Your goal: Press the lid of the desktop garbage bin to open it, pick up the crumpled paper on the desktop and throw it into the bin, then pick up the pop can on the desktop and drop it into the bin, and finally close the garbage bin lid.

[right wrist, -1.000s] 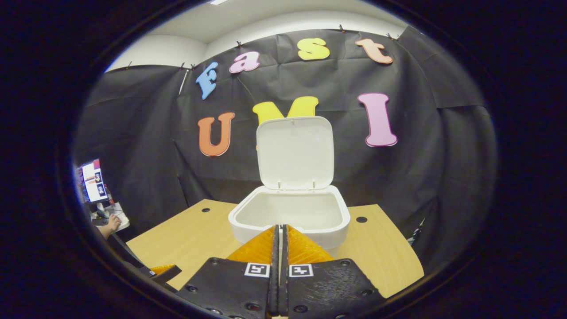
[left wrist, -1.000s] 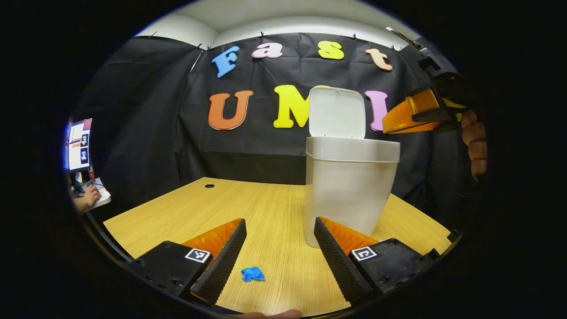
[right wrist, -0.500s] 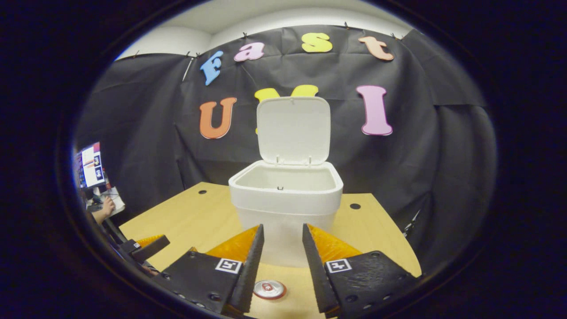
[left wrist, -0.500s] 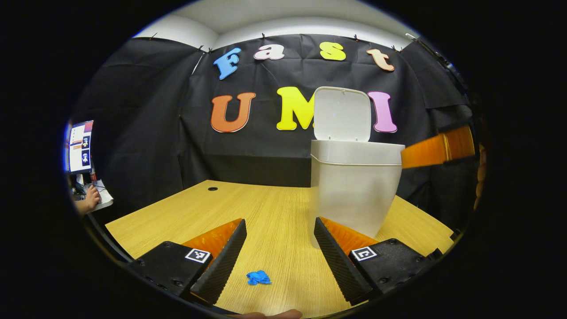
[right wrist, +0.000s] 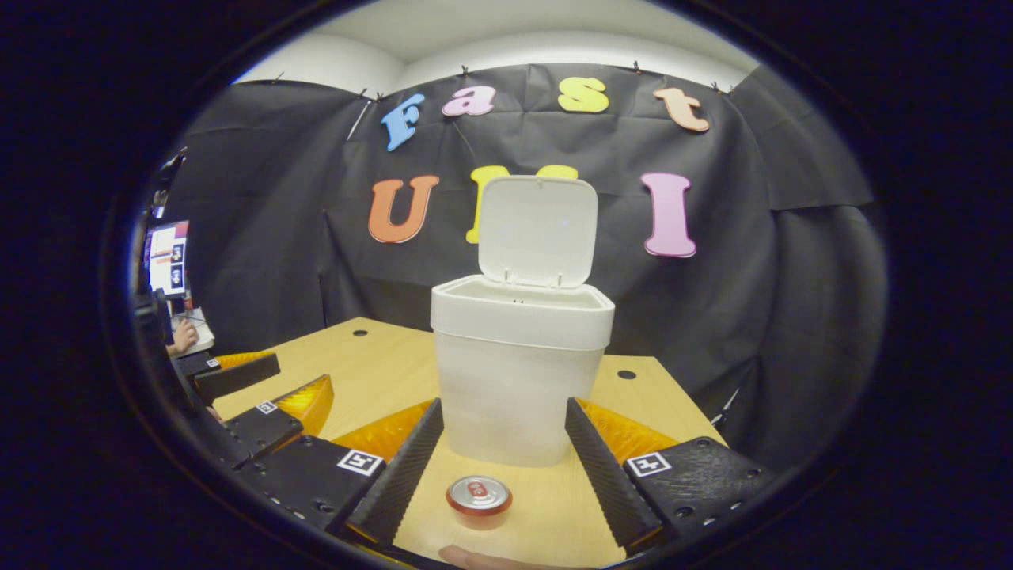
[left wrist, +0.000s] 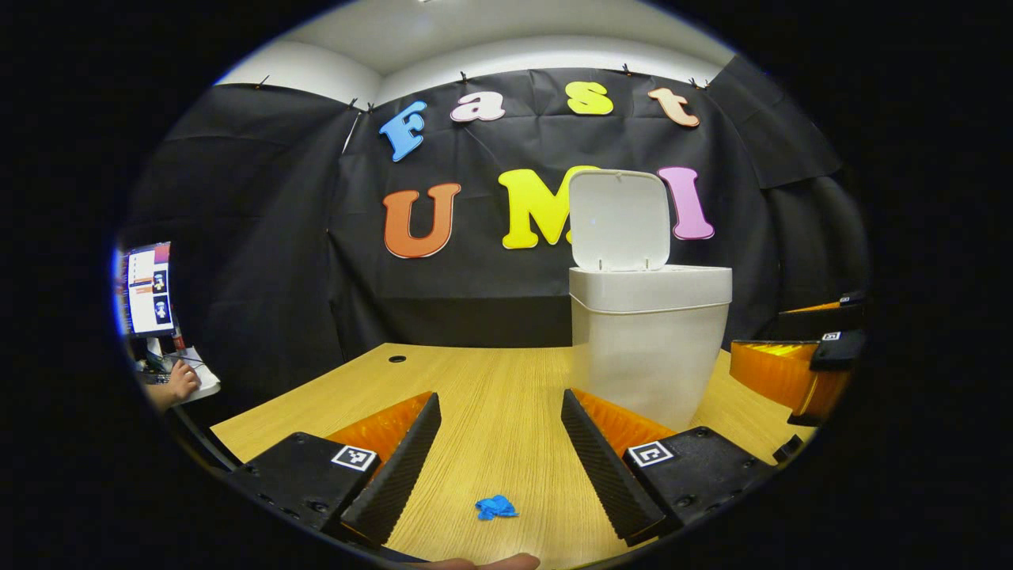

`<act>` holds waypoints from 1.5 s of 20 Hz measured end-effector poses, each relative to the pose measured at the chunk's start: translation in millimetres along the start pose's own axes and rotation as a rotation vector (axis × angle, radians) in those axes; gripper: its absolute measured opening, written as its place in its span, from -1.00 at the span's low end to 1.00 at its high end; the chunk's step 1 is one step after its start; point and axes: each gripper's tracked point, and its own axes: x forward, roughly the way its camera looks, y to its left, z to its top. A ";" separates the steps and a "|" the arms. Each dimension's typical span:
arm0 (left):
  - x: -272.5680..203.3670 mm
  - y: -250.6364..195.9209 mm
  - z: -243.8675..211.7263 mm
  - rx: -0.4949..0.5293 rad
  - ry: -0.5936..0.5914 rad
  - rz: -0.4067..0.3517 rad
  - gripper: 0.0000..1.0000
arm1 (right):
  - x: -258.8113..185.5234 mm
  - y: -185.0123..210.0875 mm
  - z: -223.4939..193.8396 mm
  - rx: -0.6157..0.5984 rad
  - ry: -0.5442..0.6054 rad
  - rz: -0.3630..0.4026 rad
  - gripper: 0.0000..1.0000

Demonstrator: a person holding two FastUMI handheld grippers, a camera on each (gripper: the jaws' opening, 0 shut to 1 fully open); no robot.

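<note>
Still-open bin (right wrist: 518, 372), contents seemingly unseen; both grippers' jaws wide apart, pop can (right wrist: 478, 499) between right's

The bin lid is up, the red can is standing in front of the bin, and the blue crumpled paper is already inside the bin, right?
Not quite: the blue crumpled paper lies on the desk, between the left gripper's open fingers in the left gripper view. The bin lid is up and the red can stands in front of the bin.
</note>
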 end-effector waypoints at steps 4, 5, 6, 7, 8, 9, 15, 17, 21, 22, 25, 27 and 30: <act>-3.9 -1.0 -22.5 0.011 0.065 -0.032 0.98 | -1.8 -1.0 -13.8 0.023 0.000 0.027 0.91; -3.4 -0.5 -32.0 0.002 0.091 -0.041 0.98 | -0.3 -3.4 -18.8 0.032 0.008 0.023 0.91; -1.5 1.6 -44.4 -0.005 0.128 -0.045 0.99 | 1.2 -5.8 -24.2 0.040 0.022 0.015 0.91; 0.9 5.1 -55.7 -0.012 0.168 -0.044 0.98 | 2.0 -6.9 -28.5 0.046 0.035 0.008 0.91; 2.1 6.5 -65.7 -0.018 0.199 -0.048 0.97 | 3.4 -5.1 -31.9 0.062 0.045 0.007 0.92; 4.4 3.8 -75.0 -0.017 0.232 -0.062 0.96 | 4.9 -2.9 -35.2 0.082 0.062 0.011 0.91; 7.6 -8.2 -127.2 0.020 0.419 -0.122 0.94 | 4.9 -4.8 -46.3 0.082 0.114 -0.019 0.92; 11.9 -9.3 -138.9 0.037 0.455 -0.137 0.93 | 3.3 -1.2 -47.0 0.064 0.113 -0.023 0.87; 19.3 -1.7 -157.8 0.034 0.510 -0.121 0.70 | 2.4 3.9 -50.9 0.047 0.123 -0.012 0.92; 19.7 -1.0 -163.1 0.024 0.534 -0.122 0.66 | 2.8 4.5 -51.5 0.046 0.126 -0.011 0.91; 18.9 3.8 -172.8 0.037 0.584 -0.111 0.59 | 3.5 7.2 -54.5 0.050 0.134 -0.007 0.96; 19.2 3.8 -179.0 0.064 0.612 -0.092 0.57 | 5.7 10.8 -56.4 0.078 0.146 -0.004 0.96; 19.3 7.9 -187.5 0.049 0.631 -0.108 0.39 | 7.8 21.2 -61.8 0.088 0.169 0.016 0.92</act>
